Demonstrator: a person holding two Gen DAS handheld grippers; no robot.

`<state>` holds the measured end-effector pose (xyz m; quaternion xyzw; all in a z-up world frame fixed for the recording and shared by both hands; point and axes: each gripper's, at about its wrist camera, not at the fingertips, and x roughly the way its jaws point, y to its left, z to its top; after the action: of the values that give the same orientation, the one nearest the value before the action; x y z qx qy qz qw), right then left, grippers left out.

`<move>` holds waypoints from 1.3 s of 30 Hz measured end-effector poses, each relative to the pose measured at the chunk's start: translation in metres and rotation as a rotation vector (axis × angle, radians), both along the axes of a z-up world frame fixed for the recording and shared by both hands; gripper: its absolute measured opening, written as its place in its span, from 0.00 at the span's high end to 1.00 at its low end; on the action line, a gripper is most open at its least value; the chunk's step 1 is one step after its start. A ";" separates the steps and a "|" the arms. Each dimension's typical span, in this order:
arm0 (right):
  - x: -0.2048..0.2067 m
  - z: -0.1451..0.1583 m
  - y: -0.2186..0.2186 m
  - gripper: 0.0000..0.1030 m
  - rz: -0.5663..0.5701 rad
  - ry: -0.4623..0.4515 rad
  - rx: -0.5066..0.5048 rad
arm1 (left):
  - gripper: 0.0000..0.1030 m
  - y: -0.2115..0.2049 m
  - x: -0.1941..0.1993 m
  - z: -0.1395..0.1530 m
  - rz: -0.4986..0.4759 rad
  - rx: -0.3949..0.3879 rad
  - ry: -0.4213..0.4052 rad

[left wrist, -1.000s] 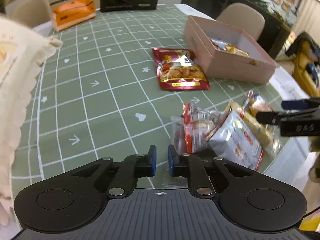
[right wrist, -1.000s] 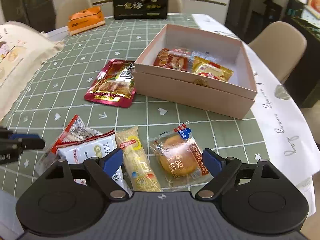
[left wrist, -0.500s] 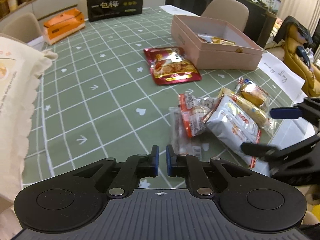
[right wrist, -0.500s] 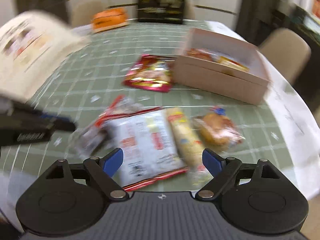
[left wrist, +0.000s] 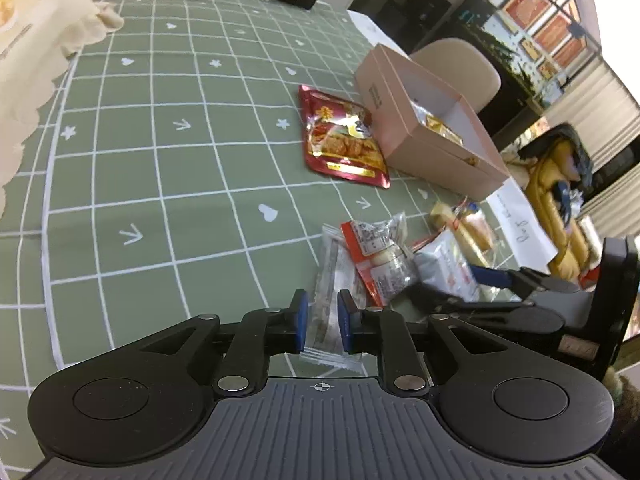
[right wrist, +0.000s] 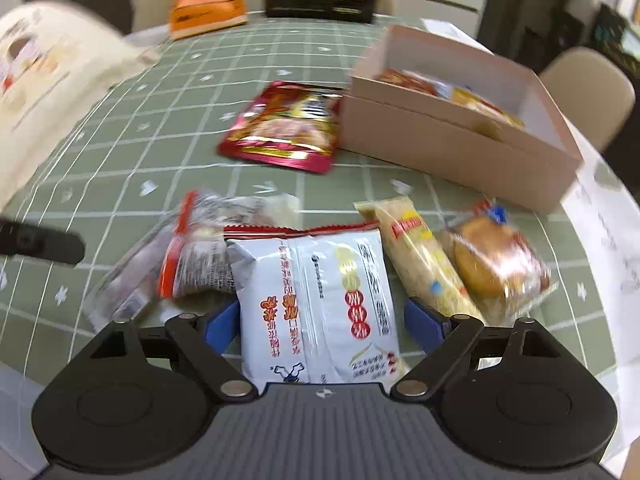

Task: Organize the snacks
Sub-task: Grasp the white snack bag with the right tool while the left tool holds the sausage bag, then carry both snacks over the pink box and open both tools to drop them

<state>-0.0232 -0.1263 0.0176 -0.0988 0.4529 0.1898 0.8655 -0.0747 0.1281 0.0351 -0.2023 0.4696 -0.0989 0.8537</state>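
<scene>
My right tool (right wrist: 318,330) sits low over the white snack packet (right wrist: 316,300), its jaws wide apart with the packet lying between them and neither pad pressing yet. The packet lies flat on the counter (right wrist: 200,168) at the near edge, a yellow stick snack (right wrist: 420,256) just beside it and the pink box (right wrist: 460,152) beyond. I judge it light, puffy and slick, crinkly film that gives under pressure, so I'd pinch across its width at the middle and squeeze gently to spare whatever is inside. My left tool (left wrist: 322,326) has just been opening a little; its jaws stand slightly apart over a clear wrapper (left wrist: 332,300), not clamped on it as far as I can see.
</scene>
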 end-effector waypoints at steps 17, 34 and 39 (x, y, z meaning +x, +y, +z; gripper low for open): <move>-0.030 0.032 -0.037 0.16 -0.092 -0.073 0.037 | 0.76 -0.095 0.001 -0.008 -0.264 0.600 -0.177; -0.034 0.032 -0.047 0.16 -0.136 -0.059 0.019 | 0.47 -0.077 0.017 -0.014 -0.226 0.585 -0.142; -0.025 0.046 -0.031 0.16 -0.047 -0.056 0.095 | 0.46 -0.042 0.025 -0.013 -0.120 0.469 -0.077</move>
<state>-0.0483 -0.1576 0.0634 -0.0522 0.4213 0.1879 0.8857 -0.0498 0.0866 0.0221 0.0339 0.4579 -0.0453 0.8872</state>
